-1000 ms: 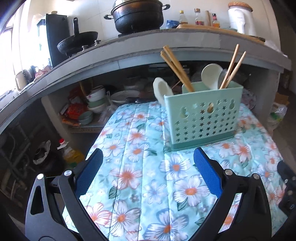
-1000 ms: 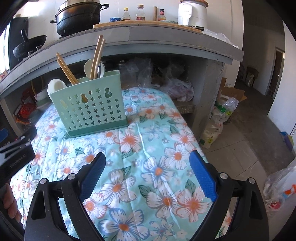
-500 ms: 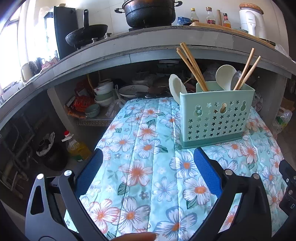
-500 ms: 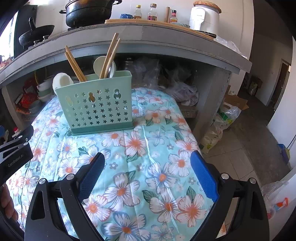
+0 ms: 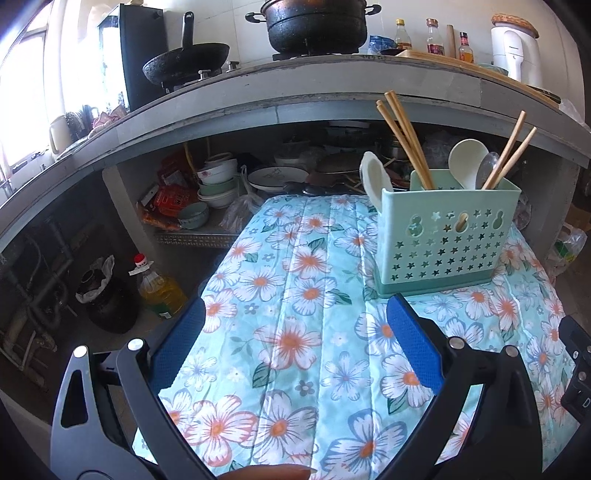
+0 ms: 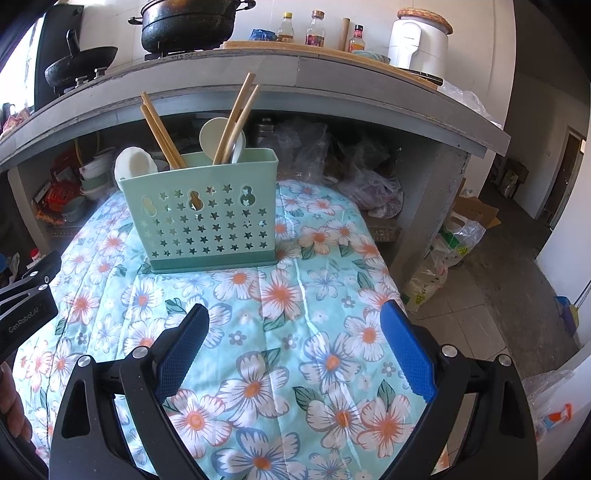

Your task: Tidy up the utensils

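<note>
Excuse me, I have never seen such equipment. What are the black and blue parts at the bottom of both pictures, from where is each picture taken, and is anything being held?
There is no robot here. A person holds one hand-held gripper in each hand, and each gripper carries a wide-angle camera looking forward along its two blue-padded fingers. One picture comes from the left gripper, the other from the right gripper. Both are open and hold nothing. On the flowered tablecloth stands a green utensil holder with star-shaped holes. Inside it are wooden chopsticks and white spoons. Behind is a kitchen counter with a black pot.
</note>
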Motion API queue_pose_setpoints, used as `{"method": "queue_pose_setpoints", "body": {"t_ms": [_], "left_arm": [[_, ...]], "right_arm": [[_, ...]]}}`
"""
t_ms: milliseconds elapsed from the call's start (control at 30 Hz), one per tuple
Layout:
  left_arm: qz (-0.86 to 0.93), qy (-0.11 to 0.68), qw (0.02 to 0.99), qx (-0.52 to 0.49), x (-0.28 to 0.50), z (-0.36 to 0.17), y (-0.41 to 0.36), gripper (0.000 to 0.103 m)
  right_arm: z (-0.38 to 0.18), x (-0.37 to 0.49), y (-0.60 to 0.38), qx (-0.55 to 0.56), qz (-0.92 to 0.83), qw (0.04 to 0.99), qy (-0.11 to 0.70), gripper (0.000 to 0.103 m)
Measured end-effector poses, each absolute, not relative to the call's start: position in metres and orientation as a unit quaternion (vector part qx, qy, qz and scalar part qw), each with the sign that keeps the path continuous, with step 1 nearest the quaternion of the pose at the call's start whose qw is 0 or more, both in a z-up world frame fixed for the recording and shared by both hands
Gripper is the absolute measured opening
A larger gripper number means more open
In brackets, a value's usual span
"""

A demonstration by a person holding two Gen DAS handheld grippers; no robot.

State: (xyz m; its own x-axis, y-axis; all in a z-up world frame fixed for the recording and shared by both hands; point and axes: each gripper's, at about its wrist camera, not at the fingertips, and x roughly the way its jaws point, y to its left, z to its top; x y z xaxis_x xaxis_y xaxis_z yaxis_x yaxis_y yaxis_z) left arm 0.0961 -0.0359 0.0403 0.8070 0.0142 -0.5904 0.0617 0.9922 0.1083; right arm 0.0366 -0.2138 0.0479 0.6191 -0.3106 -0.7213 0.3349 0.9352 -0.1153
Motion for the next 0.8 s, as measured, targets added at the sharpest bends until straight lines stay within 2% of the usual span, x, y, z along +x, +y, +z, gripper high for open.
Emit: {"method": "queue_pose_setpoints", "body": {"t_ms": [800], "left_arm": [[0.017,0.318,0.947,0.044,0.098,0.039,-0.016,0.094]], "right_arm": [[0.051,0.042,-0.205,0.009,-0.17,0.902,0.397,0.091]]}}
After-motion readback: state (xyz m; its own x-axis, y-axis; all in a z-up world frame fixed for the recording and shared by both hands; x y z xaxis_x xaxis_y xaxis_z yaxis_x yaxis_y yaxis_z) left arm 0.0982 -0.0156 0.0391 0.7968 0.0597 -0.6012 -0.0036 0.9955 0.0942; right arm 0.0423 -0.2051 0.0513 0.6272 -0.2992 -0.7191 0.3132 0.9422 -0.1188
